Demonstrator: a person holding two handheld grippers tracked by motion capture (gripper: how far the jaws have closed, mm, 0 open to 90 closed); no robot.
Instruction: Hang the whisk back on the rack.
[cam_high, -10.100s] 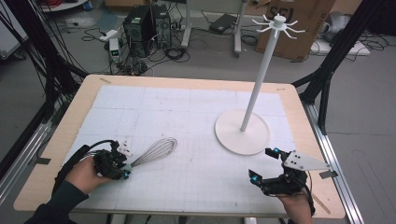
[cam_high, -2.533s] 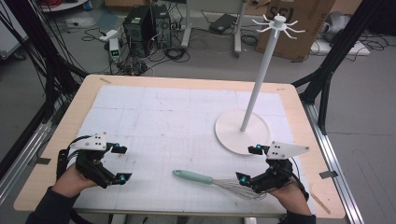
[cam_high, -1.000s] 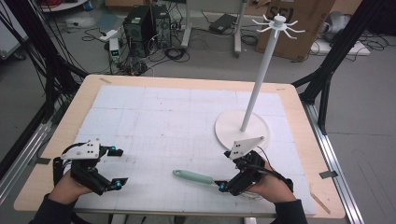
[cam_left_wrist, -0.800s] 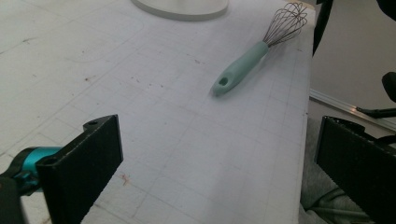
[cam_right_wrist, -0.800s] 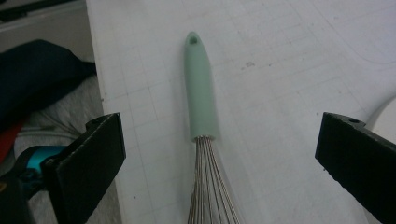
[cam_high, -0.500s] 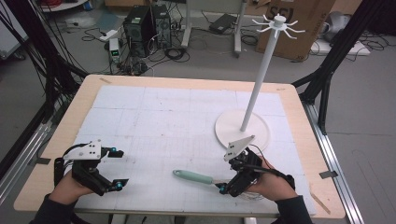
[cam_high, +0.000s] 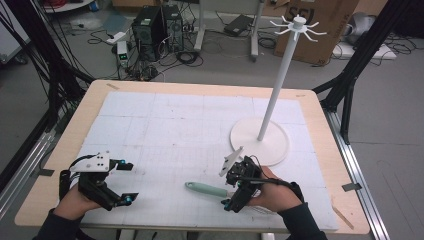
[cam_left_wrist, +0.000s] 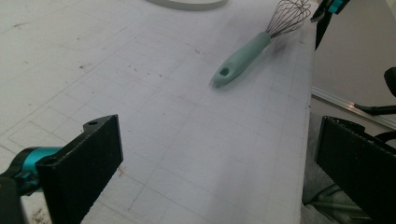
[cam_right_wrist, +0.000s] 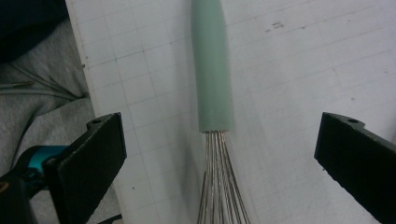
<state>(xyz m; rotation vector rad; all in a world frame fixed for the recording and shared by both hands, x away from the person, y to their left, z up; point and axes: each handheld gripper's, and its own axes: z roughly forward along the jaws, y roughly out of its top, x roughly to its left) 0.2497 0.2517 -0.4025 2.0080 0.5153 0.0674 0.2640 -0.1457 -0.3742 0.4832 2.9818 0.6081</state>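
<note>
The whisk (cam_high: 212, 190) lies flat near the bench's (cam_high: 165, 90) 6 o'clock edge. The right gripper (cam_high: 239, 187) hangs over it, fingers spread wide; the left gripper (cam_high: 122, 182) waits open. Best close squarely just above the wires.

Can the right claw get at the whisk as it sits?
Probably yes. The right claw is open, its jaws either side of the whisk where handle meets wires, nothing between them. The left claw is well off.
</note>
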